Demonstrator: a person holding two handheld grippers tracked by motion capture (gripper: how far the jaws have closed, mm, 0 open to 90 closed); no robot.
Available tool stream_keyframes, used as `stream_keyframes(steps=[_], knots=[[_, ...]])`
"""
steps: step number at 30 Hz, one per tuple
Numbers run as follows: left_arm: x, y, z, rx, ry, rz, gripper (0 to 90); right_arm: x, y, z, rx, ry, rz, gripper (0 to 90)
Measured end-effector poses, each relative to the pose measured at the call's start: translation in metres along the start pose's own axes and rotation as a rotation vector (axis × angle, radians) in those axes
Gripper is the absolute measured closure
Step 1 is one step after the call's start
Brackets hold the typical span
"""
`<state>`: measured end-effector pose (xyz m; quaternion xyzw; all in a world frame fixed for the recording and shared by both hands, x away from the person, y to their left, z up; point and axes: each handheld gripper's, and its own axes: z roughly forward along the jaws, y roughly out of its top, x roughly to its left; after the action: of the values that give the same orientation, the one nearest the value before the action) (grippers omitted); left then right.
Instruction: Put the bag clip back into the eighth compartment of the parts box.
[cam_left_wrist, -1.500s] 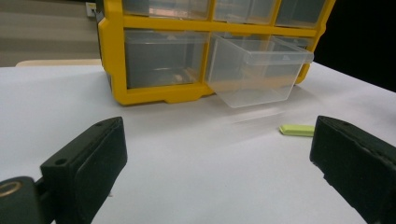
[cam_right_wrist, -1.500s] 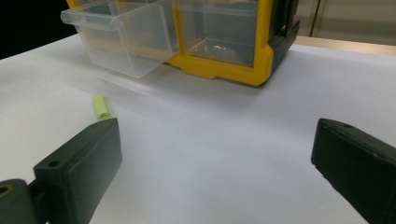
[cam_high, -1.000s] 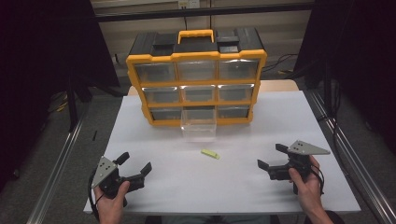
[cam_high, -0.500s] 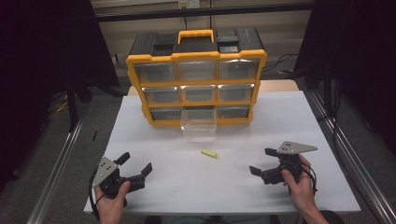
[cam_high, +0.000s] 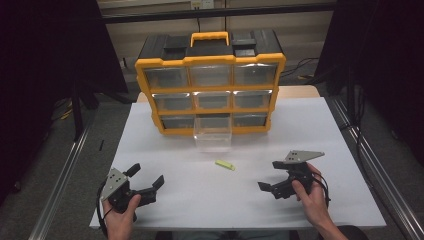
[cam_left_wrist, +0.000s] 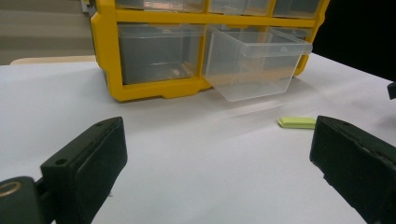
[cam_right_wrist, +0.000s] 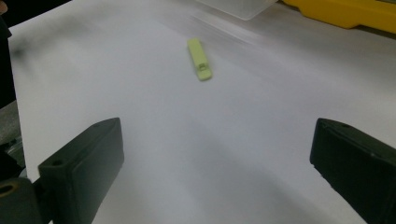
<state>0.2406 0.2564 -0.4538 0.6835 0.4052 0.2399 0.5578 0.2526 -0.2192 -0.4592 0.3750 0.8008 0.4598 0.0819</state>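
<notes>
**Right gripper moves toward the green piece**

Since the earlier frames the right gripper (cam_high: 269, 176) has moved to the left and a little nearer to the person, closer to the small green piece; the left gripper (cam_high: 149, 175) has stayed at its place.

The white table (cam_high: 310, 125) carries a yellow and black organizer (cam_high: 210, 82) with three rows of clear drawers. It stands at the far side of the table. From its bottom row, the middle clear drawer (cam_high: 213, 139) is pulled out over the table, and it looks empty.

The left gripper is held by the left hand (cam_high: 121, 220) near the front left corner, and its jaws are wide apart with nothing between them. The right gripper, held by the right hand (cam_high: 312, 200), points to the left, and its jaws are also wide apart and hold nothing.

The small green piece (cam_high: 225, 165) lies flat on the table, just in front of the open drawer, between the two grippers and apart from both. In the right gripper view the green piece (cam_right_wrist: 200, 59) is ahead of the jaws, not between them.
</notes>
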Motion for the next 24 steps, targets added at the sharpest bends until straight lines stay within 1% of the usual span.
stream_keyframes(steps=[3,4,6,8,9,11,14,17,18,19,21,24], knots=[[0.000,0.000,0.000,0.000,0.002,-0.001,4.1,0.003,0.004,0.007,0.023,0.034,-0.001,2.2],[0.000,0.000,0.001,-0.002,0.003,-0.006,4.2,0.004,0.005,0.010,0.031,0.045,-0.007,2.2],[0.000,0.000,0.001,0.001,0.001,-0.002,4.2,0.007,0.008,0.015,0.062,0.063,-0.013,2.2],[-0.001,0.000,0.001,0.001,-0.002,0.000,4.2,0.009,0.009,0.019,0.085,0.043,-0.033,2.2],[-0.001,0.000,0.001,0.002,-0.002,0.001,4.2,0.010,0.010,0.022,0.094,0.050,-0.031,2.2],[0.000,-0.001,0.001,0.006,-0.003,0.006,4.1,0.011,0.012,0.025,0.102,0.067,-0.021,2.2],[0.000,-0.001,0.001,0.010,0.000,0.004,4.2,0.012,0.015,0.030,0.119,0.088,-0.038,2.1],[0.000,-0.001,0.001,0.010,-0.001,0.006,4.3,0.012,0.018,0.034,0.135,0.092,-0.048,2.1],[0.000,-0.001,0.001,0.010,0.001,0.008,4.3,0.013,0.020,0.035,0.136,0.099,-0.049,2.1],[0.000,-0.001,0.001,0.008,-0.006,0.008,4.3,0.013,0.022,0.036,0.140,0.108,-0.054,2.2],[0.000,0.000,0.001,0.010,-0.004,0.008,4.3,0.014,0.024,0.038,0.138,0.113,-0.059,2.1],[0.000,0.000,0.001,0.005,-0.012,0.009,4.3,0.015,0.029,0.043,0.145,0.131,-0.072,5.2]])
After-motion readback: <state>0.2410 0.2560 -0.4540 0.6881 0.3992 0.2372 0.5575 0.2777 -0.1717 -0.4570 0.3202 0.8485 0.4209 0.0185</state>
